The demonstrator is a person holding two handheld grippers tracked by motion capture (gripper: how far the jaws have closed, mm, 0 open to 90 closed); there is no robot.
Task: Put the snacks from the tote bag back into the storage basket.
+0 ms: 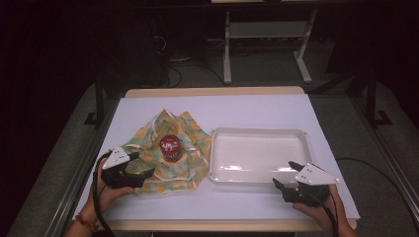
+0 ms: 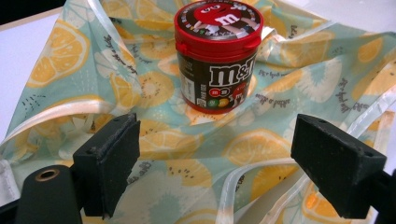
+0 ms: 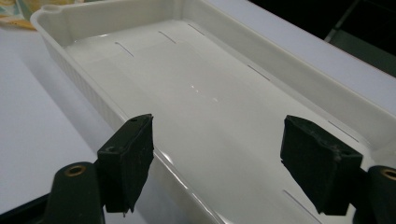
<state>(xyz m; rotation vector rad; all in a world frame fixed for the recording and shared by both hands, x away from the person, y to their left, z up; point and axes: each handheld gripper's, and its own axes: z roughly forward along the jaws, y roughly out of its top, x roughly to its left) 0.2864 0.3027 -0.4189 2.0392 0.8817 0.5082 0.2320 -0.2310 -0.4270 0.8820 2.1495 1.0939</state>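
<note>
A brown M&M's jar [image 1: 170, 147] with a red lid stands upright on a pale green bag printed with lemon slices [image 1: 148, 143], spread flat on the left half of the table. My left gripper [image 1: 140, 164] hovers open over the bag's near left corner, jaws wide apart. In the left gripper view the jar [image 2: 218, 56] stands beyond the jaws, and the bag [image 2: 154, 140] lies under them. A white tray [image 1: 295, 133] lies empty to the right of the bag. My right gripper [image 1: 286, 175] is open at the tray's near right corner, over the tray's rim [image 3: 135, 126].
The white table top [image 1: 232, 106] has a wooden far edge. Metal rails run along both sides of the table. Behind it, a table frame [image 1: 227, 54] and cables stand on the dark floor.
</note>
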